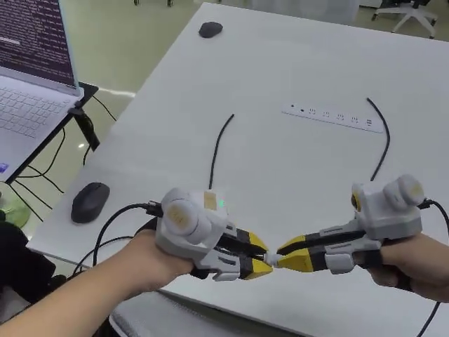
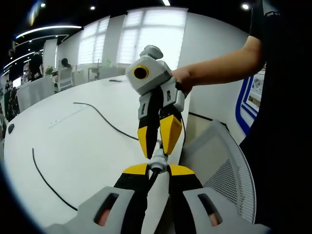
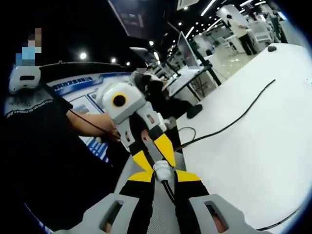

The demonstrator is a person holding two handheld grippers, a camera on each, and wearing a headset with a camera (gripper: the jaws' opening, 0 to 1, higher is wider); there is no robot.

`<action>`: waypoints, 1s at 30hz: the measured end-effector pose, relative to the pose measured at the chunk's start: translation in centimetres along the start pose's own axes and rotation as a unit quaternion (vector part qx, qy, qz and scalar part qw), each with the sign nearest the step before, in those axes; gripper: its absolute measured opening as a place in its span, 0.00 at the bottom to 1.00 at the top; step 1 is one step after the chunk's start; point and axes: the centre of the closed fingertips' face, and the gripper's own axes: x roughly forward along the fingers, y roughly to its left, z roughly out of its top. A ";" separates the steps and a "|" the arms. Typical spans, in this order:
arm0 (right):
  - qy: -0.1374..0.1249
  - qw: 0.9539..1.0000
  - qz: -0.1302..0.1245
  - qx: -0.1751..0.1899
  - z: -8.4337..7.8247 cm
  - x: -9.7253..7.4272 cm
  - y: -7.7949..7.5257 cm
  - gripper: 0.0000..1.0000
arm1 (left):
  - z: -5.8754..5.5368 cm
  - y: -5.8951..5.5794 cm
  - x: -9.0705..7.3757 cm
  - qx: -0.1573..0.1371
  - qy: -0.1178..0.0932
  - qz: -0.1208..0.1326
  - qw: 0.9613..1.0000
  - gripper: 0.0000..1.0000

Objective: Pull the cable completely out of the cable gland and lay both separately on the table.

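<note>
The cable gland (image 1: 271, 259) is hanging in the air at the lower centre of the head view, over the counter's (image 1: 280, 161) near edge. Its long axis is running left to right in the frame, in line with both tools. The right gripper (image 1: 282, 254) is clenching its fingers on it from the right. From the left, the left gripper (image 1: 261, 258) is pinching the black cable (image 2: 151, 179), which is trailing back between its fingers.
</note>
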 end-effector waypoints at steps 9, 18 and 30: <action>0.026 0.999 0.009 0.015 -1.0 -0.6 -0.1 0.09 | 0.0 -0.6 1.0 -0.004 -0.004 0.004 1.000 0.14; 0.057 0.998 0.024 0.025 -1.7 -0.5 0.3 0.10 | 0.1 -0.7 1.0 -0.008 -0.002 0.012 1.000 0.14; 0.053 0.998 0.010 -0.028 -1.7 -0.4 0.3 0.07 | -0.1 -0.6 0.7 0.002 0.011 0.011 1.000 0.14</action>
